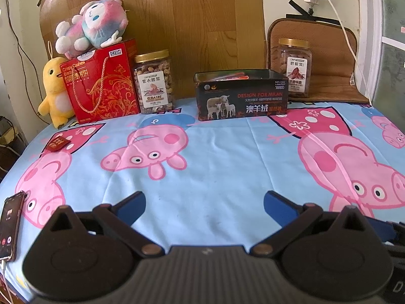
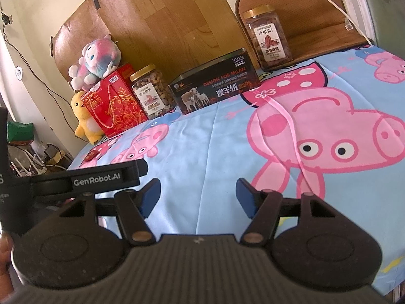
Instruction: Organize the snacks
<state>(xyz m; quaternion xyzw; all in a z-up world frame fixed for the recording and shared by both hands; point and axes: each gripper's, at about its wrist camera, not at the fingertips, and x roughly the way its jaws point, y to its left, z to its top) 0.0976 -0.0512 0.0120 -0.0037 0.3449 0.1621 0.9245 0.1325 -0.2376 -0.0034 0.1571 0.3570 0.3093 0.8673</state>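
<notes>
A black open box (image 1: 241, 96) printed "DESIGN FOR MILAN" stands at the back middle of the table, with snack packets inside; it also shows in the right wrist view (image 2: 215, 86). A small red snack packet (image 1: 56, 144) lies on the cloth at the left, also seen in the right wrist view (image 2: 91, 155). My left gripper (image 1: 203, 202) is open and empty, low over the near part of the table. My right gripper (image 2: 198, 192) is open and empty, beside the left gripper's body (image 2: 83, 177).
A cashew jar (image 1: 154, 82), a red gift box (image 1: 101, 83) with a plush toy (image 1: 93, 27) on top, and a yellow plush (image 1: 54, 91) stand at the back left. A pecan jar (image 1: 295, 67) stands back right. A phone (image 1: 10, 225) lies at the near left edge.
</notes>
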